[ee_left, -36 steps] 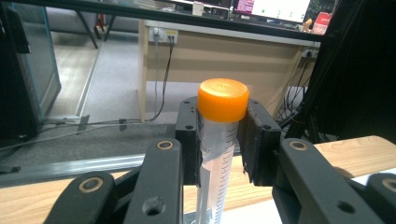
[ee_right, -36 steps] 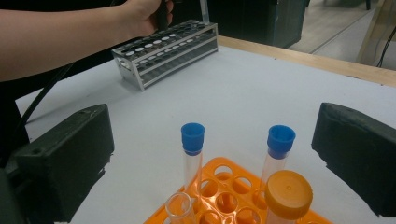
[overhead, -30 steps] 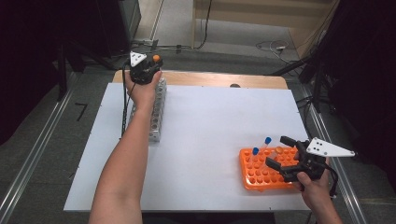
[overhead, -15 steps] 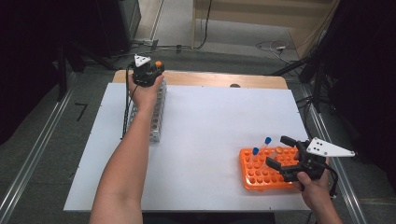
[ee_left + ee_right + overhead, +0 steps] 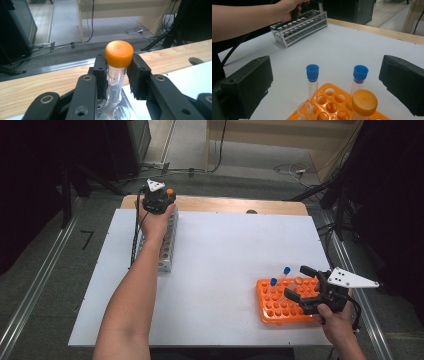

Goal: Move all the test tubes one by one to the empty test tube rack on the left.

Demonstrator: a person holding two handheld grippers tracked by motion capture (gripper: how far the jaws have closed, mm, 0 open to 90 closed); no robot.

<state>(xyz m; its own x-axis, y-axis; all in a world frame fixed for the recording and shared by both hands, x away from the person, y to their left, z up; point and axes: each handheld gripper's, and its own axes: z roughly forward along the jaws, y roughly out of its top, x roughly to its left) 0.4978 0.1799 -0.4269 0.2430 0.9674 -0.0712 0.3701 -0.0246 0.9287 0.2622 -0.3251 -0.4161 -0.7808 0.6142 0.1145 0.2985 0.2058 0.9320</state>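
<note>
My left gripper is at the far end of a silver tube rack, shut on an orange-capped tube. The tube stands upright with its lower end in a hole of that rack. My right gripper hangs open over an orange rack at the near right. Between its wide-apart pads stand two blue-capped tubes, an orange-capped tube and an uncapped tube. The pads touch none of them.
The white table top lies bare between the two racks. A wooden strip with a round hole runs along its far edge. Beyond it the floor carries cables and dark equipment.
My left gripper with the orange-capped tube has shifted slightly down and nearer over the silver rack. The right gripper has stayed still and open.
</note>
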